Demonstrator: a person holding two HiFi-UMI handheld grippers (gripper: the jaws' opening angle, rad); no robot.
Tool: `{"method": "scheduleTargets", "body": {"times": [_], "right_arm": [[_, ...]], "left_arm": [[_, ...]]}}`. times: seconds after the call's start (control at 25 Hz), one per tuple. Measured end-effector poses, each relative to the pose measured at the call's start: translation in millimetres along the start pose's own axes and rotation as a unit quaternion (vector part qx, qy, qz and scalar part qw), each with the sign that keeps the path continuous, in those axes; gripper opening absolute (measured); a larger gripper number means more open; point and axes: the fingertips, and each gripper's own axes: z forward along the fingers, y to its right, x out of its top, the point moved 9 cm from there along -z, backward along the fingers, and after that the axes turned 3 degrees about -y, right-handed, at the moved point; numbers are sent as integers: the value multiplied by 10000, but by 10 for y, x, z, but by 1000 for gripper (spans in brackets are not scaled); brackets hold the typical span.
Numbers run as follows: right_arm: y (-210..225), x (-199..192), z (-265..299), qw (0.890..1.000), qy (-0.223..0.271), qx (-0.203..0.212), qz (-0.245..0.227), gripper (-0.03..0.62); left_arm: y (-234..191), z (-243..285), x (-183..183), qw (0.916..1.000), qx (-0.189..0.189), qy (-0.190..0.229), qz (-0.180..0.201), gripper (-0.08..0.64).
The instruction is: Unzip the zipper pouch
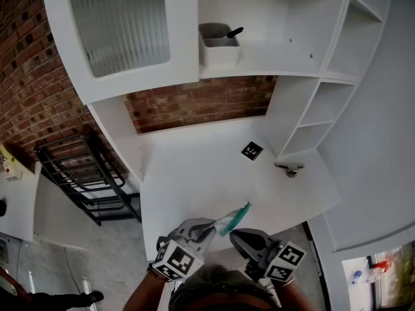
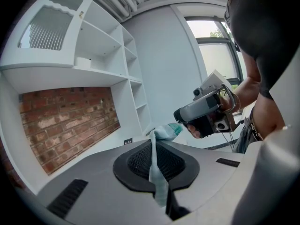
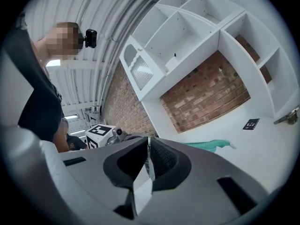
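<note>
A teal zipper pouch (image 1: pixel 233 218) hangs in the air over the front edge of the white desk (image 1: pixel 194 173), between my two grippers. My left gripper (image 1: pixel 213 227) is shut on one end of it; in the left gripper view the pale teal fabric (image 2: pixel 159 172) runs up between the closed pads of that gripper (image 2: pixel 153 146). My right gripper (image 1: pixel 235 233) sits just right of the pouch. Its jaws (image 3: pixel 148 146) are shut on a thin white tab (image 3: pixel 142 184), seemingly the pouch's pull. The rest of the pouch (image 3: pixel 211 145) stretches off to the right.
A small black-and-white marker tag (image 1: pixel 252 151) and a metal fitting (image 1: pixel 290 169) lie on the desk. A white bin (image 1: pixel 218 44) stands on the shelf above. Open shelves (image 1: pixel 318 115) rise at the right, and a black wire rack (image 1: pixel 84 173) stands on the left.
</note>
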Motion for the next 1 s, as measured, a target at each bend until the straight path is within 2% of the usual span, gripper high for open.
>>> {"method": "scheduleTargets", "body": {"times": [0.32,0.4,0.52,0.68,0.76,0.88,0.92,1.0], "right_arm": [[-9,27,32,9998,-109,-57,-162,5],[-29,73,27,9996,-172,17,-240,3],[-43,203,17,9998,-42,181,-20,3],[-40,392,6,9996,81,239,159,2],[-71,432,32,9994,16,313,156,2],[-101,436,73,9993,-16,316,207,2],[-110,433,84,9995,-41,263,169,2],[-120,413,108,9998,-164,134,37,2]], "left_arm": [[-1,-39,-1,9999,-82,134,-7,2],[1,-86,13,9991,-223,355,2,2],[25,-186,22,9960,-479,756,68,2],[116,-264,45,9923,-683,990,299,2],[162,-265,43,9935,-556,915,387,2],[227,-300,72,9955,26,797,514,3],[254,-332,93,9955,161,789,506,38],[282,-398,169,9956,288,792,411,312]]}}
